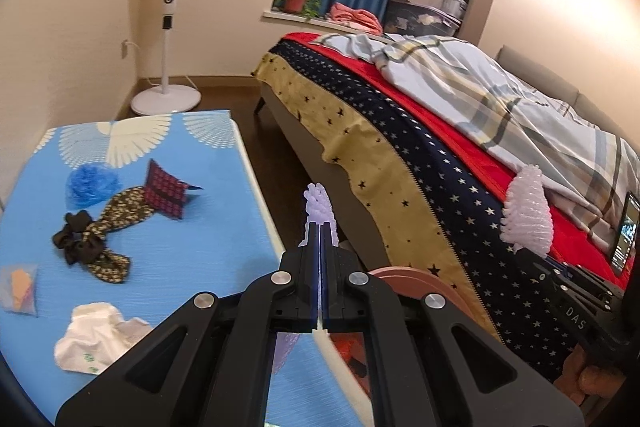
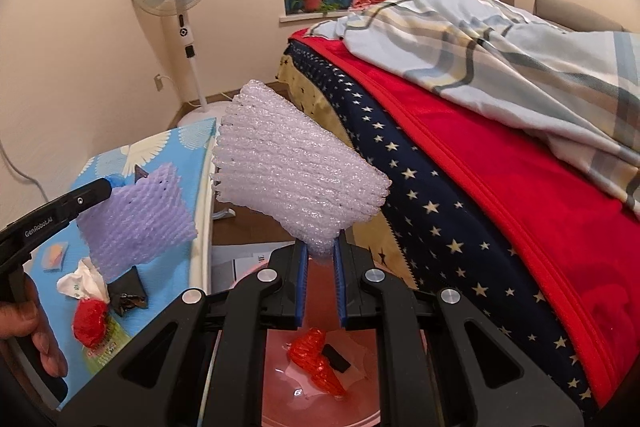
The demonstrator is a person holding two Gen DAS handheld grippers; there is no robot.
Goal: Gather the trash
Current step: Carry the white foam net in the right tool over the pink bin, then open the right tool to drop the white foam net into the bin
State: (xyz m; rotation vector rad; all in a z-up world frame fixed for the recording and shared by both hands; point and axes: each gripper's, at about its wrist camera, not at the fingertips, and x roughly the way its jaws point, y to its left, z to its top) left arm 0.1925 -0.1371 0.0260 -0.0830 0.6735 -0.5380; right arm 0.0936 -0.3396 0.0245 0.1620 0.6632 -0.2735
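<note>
My left gripper (image 1: 320,227) is shut on a purple foam net (image 1: 319,205), held edge-on above the gap between table and bed; the net shows broadside in the right wrist view (image 2: 136,215). My right gripper (image 2: 321,251) is shut on a white foam net (image 2: 296,179), held above a pink bin (image 2: 280,379) that holds an orange-red wrapper (image 2: 316,359) and a black scrap. The white net also shows in the left wrist view (image 1: 526,215). On the blue table (image 1: 180,247) lie crumpled white paper (image 1: 96,339), a blue wad (image 1: 90,183), a patterned packet (image 1: 166,193) and dark scraps (image 1: 92,247).
A bed (image 1: 400,155) with starred cover and plaid quilt stands close on the right. A standing fan (image 1: 176,7) is in the far corner. A red wad (image 2: 88,319) and a small orange-filled bag (image 1: 18,289) lie on the table. A phone (image 1: 624,233) rests on the bed.
</note>
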